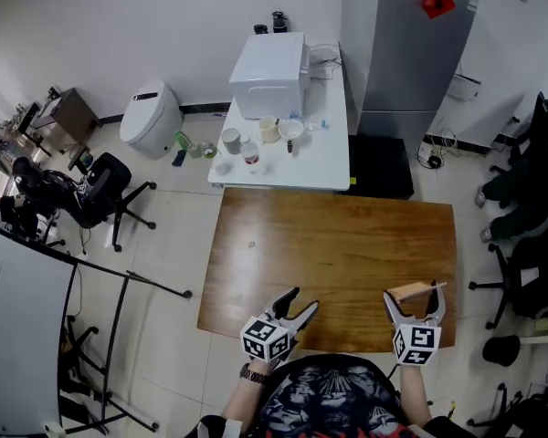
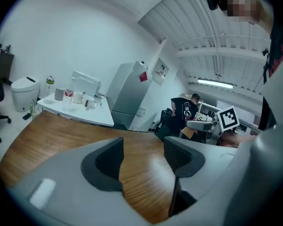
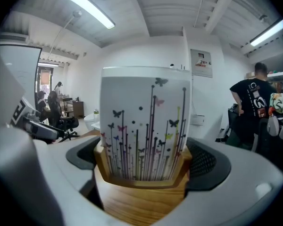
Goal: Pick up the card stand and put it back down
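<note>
The card stand [image 1: 411,291] is a wooden base holding a white card printed with butterflies and stems [image 3: 144,126]. My right gripper [image 1: 415,294] is shut on it near the front right of the brown wooden table [image 1: 329,245]. In the right gripper view the pads [image 3: 205,161] press the sides of the wooden base [image 3: 140,202], and the card stands upright and fills the middle. My left gripper [image 1: 303,298] hovers at the table's front edge. Its jaws stand wide apart with only bare wood between them in the left gripper view [image 2: 144,157].
A white table [image 1: 320,158] behind the wooden one carries a white box [image 1: 270,73], cups and bottles. A grey cabinet [image 1: 416,44] stands at the back right. Black office chairs [image 1: 100,190] and a metal frame [image 1: 119,336] are on the left; seated people [image 1: 530,190] on the right.
</note>
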A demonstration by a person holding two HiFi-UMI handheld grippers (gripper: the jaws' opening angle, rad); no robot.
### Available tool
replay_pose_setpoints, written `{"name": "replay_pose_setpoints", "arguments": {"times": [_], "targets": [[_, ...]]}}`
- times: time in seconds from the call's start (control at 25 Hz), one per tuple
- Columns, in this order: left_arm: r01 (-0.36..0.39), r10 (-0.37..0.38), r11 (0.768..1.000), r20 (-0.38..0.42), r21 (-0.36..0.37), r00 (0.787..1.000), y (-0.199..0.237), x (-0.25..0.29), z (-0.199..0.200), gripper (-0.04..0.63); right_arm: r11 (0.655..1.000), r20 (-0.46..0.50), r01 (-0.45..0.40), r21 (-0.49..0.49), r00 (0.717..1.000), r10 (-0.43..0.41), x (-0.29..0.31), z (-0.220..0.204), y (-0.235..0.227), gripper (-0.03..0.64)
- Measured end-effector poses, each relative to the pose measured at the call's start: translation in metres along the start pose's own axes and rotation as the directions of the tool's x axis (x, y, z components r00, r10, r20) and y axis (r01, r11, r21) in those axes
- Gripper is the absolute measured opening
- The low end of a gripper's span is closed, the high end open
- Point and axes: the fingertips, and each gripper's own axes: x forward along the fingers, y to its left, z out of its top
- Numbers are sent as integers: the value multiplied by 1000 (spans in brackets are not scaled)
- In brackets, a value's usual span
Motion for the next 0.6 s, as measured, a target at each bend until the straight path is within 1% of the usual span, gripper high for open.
{"name": "replay_pose_setpoints", "arguments": {"times": [0.12, 0.2, 0.24, 0.32, 0.36, 0.4, 0.48, 0.52, 0.56, 0.6], "targets": [[-49, 50, 998, 34, -27, 998, 14, -26, 3, 267, 996, -11, -88, -28, 996, 88, 19, 2, 40, 551], [-91, 94, 994, 43, -56, 995, 26, -46, -1, 267, 983, -33, -182, -30, 983, 181, 44, -9, 82, 551], [-119, 123, 990, 47, -75, 991, 33, -59, -5, 267, 971, -53, -240, -21, 970, 238, 60, -18, 109, 551], [-198, 207, 972, 62, -130, 976, 46, -89, -11, 265, 933, -104, -359, 6, 928, 357, 96, -42, 169, 552], [-243, 258, 956, 76, -164, 963, 53, -107, -14, 265, 911, -131, -411, 11, 903, 409, 115, -54, 200, 551], [-289, 311, 936, 93, -199, 946, 60, -126, -17, 265, 890, -160, -456, 7, 878, 451, 134, -67, 230, 552], [-375, 416, 889, 121, -261, 902, 71, -169, -28, 261, 852, -214, -523, -26, 835, 506, 174, -96, 288, 551], [-413, 459, 866, 120, -280, 880, 75, -190, -36, 255, 839, -239, -541, -49, 822, 516, 194, -111, 314, 551], [-449, 495, 845, 106, -291, 863, 78, -208, -47, 238, 833, -262, -549, -69, 816, 516, 214, -126, 336, 551], [-481, 525, 824, 82, -299, 847, 79, -224, -60, 205, 833, -284, -548, -80, 813, 508, 231, -139, 353, 551]]}}
